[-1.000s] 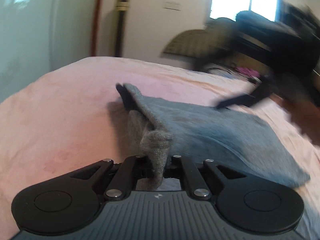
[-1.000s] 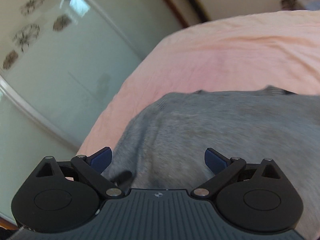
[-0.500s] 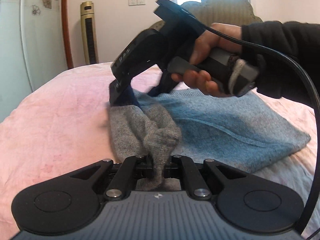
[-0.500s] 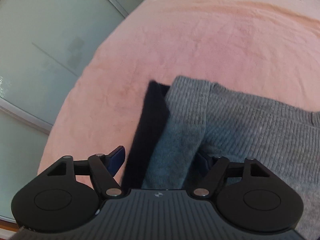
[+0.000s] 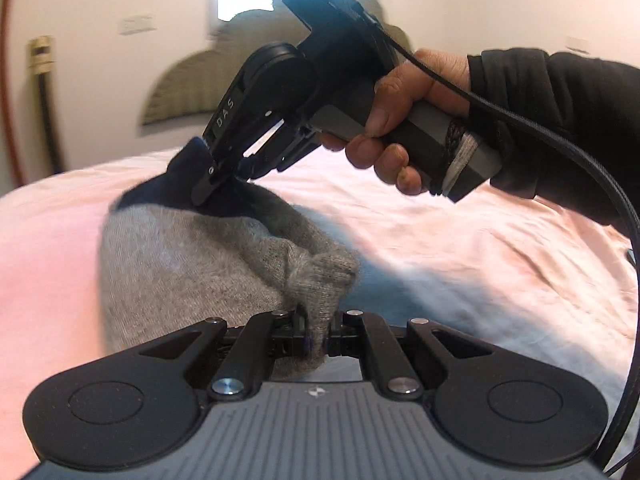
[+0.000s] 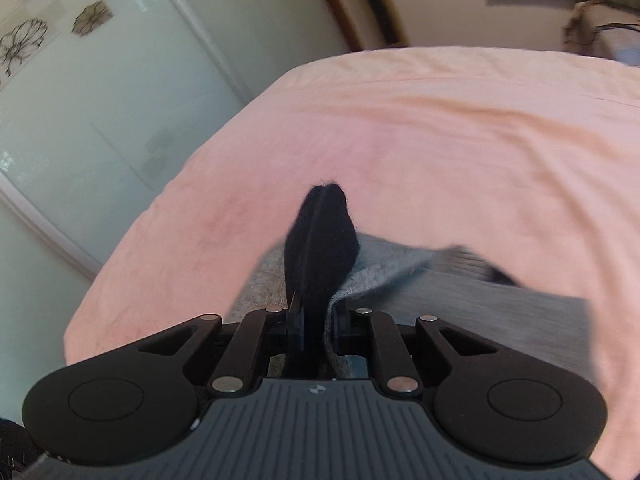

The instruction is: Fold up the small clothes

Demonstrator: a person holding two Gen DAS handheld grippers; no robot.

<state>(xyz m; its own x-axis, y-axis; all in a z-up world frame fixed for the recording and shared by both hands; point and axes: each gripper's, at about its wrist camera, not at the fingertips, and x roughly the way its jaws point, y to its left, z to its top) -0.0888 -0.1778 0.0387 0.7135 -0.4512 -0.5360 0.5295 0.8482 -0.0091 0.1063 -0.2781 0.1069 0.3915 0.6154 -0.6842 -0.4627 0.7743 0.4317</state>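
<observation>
A grey knitted garment with a dark navy edge lies on the pink bed. My left gripper is shut on a bunched grey corner of it. My right gripper shows in the left wrist view, held by a hand, shut on the navy edge and lifting it. In the right wrist view the right gripper is shut on the navy fabric, with grey knit trailing to the right.
The pink bed sheet spreads all around. A glass wardrobe door with flower decals stands to the left of the bed. A padded headboard and a window lie beyond.
My right gripper has closed on the garment's navy edge and lifted it. The left gripper keeps its hold on the grey corner and the garment is raised between them.
</observation>
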